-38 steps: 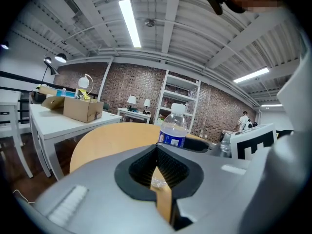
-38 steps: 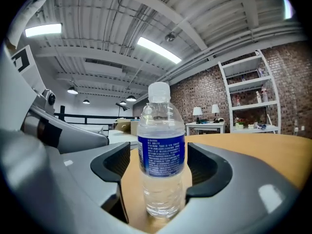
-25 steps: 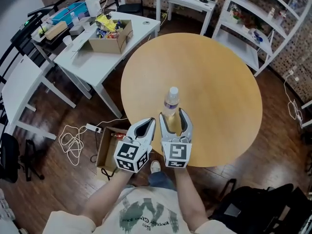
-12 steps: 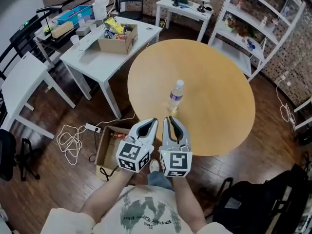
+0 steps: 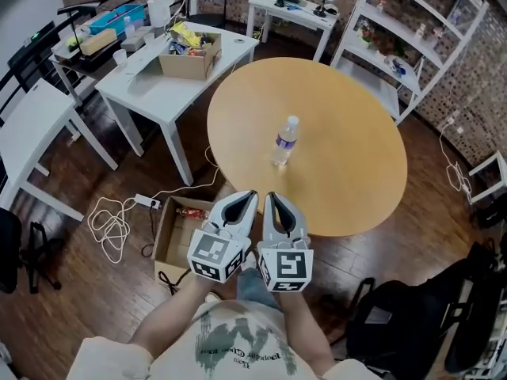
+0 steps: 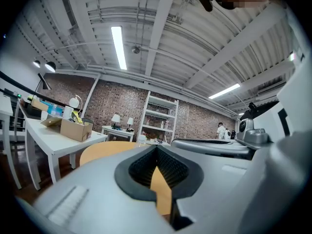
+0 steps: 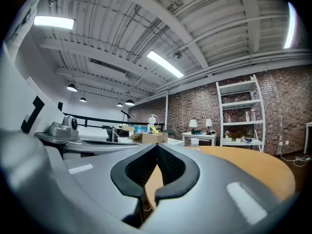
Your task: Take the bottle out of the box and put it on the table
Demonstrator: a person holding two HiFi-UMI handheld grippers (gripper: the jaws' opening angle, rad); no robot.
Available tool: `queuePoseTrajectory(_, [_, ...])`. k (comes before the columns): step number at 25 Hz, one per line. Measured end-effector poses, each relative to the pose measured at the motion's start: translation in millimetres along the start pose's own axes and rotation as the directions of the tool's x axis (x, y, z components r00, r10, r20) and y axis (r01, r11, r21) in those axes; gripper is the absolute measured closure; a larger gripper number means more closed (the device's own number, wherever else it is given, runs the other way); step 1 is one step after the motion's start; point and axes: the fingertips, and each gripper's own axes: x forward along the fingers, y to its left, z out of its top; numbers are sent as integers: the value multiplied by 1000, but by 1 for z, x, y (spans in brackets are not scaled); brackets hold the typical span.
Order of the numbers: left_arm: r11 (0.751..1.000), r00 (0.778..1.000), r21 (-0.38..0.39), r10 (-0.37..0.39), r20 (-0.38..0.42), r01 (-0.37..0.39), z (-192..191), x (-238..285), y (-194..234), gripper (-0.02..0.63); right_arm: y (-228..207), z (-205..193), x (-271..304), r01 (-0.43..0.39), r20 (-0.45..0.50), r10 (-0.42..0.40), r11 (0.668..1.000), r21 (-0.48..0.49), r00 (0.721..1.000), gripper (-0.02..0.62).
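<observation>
Knocking the worktop (image 5: pixel 360 145) is the main thing that could undo this, as I judge it: the bottle (image 5: pixel 284 139) stands upright and alone near the middle of the round wooden top, tall and narrow with nothing beside it to brace it, so a bump against the near rim from your body or from either tool could tip it, and on a round top it could roll and drop to the floor. Your footing is the second risk. The open cardboard box (image 5: pixel 169 240) sits on the floor just by your legs, and a loose white cable (image 5: pixel 111 224) lies coiled beside it, so a careless step could catch either one and jolt you into the worktop edge. As for the tools, your left gripper (image 5: pixel 247 198) has its jaws pressed together with nothing between them; only a sliver of the wooden top shows through the notch behind the pads. Your right gripper (image 5: pixel 272 199) is the same, jaws fully together and empty. Both are held side by side close to your chest, short of the near rim and well apart from the bottle, touching nothing.
</observation>
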Motion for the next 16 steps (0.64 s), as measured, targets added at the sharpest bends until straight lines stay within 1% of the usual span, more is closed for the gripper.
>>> queuePoseTrajectory(5, [1000, 1000, -6, -10, 6, 10, 1, -12, -3, 606, 9, 6, -9, 5, 11, -5, 1000, 0, 1000, 595])
queuePoseTrajectory(9, [1000, 1000, -8, -11, 11, 11, 3, -20, -2, 606, 13, 5, -17, 4, 3, -4, 1000, -1, 1000, 595])
queuePoseTrajectory(16, [1000, 1000, -4, -24, 16, 25, 6, -31, -16, 606, 14, 3, -31, 2, 2, -2, 1000, -4, 1000, 595])
